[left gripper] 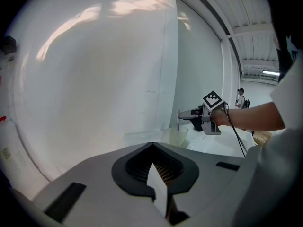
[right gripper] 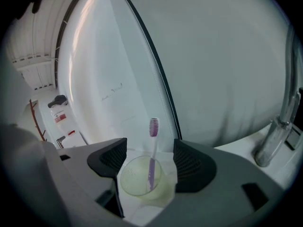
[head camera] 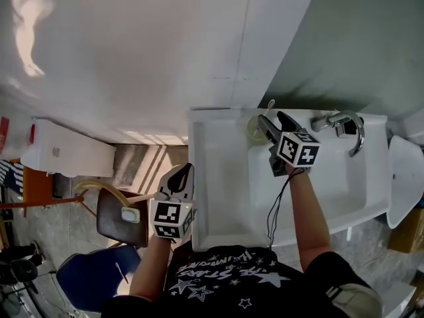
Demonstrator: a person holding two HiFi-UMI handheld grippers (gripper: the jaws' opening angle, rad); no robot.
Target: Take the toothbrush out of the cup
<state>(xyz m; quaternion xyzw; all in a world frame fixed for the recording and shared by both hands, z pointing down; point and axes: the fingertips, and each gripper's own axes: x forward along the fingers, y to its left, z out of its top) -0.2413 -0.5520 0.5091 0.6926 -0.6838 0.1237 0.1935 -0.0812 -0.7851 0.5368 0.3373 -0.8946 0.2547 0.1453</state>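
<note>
A translucent pale-green cup (head camera: 256, 128) stands on the back ledge of the white sink (head camera: 218, 177), close to the wall. A purple-and-white toothbrush (right gripper: 152, 145) stands upright in the cup (right gripper: 140, 176), bristles on top. My right gripper (head camera: 271, 120) is open just in front of the cup, and in the right gripper view its jaws flank the toothbrush handle without touching it (right gripper: 149, 157). My left gripper (head camera: 183, 172) hangs off the sink's left edge, shut and empty (left gripper: 154, 148). From there I see the right gripper (left gripper: 185, 113) by the cup (left gripper: 177, 136).
A chrome faucet (head camera: 344, 122) rises at the sink's back right, also in the right gripper view (right gripper: 279, 131). The basin (head camera: 311, 184) lies under my right arm. A brown seat (head camera: 119, 217) and a white cabinet (head camera: 66, 152) stand on the floor to the left.
</note>
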